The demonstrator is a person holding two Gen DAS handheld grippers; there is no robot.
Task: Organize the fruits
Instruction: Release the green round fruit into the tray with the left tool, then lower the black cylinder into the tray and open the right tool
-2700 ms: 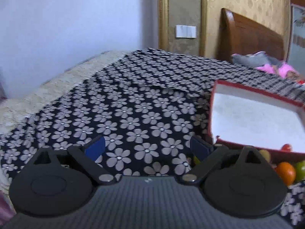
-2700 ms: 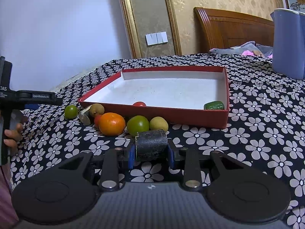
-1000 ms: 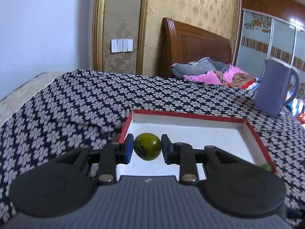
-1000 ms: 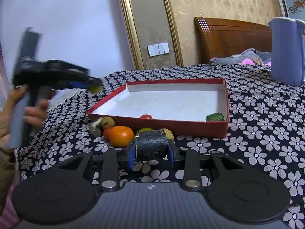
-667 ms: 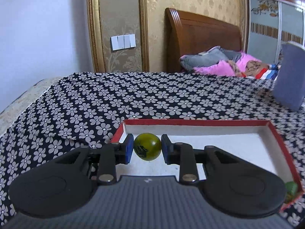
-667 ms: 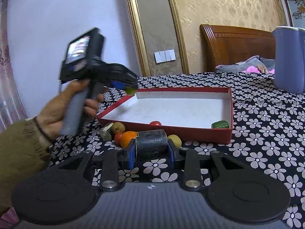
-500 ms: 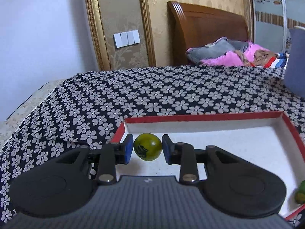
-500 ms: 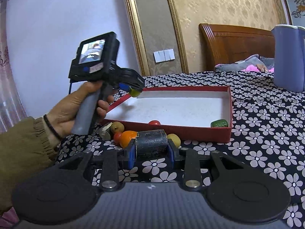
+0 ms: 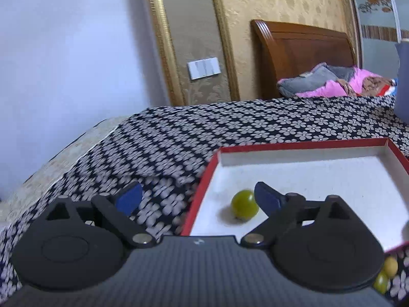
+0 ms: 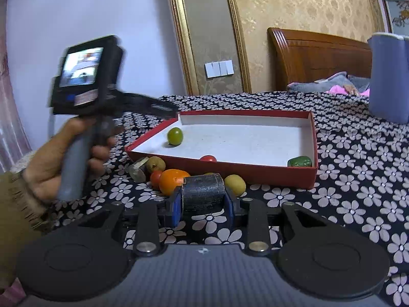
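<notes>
Red tray (image 10: 255,170) with green fruit (image 10: 175,135)

A bedroom: pale lavender wall (image 9: 64,51), gold-framed damask panels (image 9: 281,0), a white switch plate (image 9: 203,68), a wooden headboard (image 9: 301,58) and a flower-print bedspread (image 9: 230,128).

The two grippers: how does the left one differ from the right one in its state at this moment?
The left gripper has just been opening: its jaws stand wide and grip nothing, and the round green fruit lies free in the red box. The right gripper is shut on a dark cylinder. The left gripper hangs over the box's corner, while the right is above the flowered cloth, in front of the box. Both have blue pads.
</notes>
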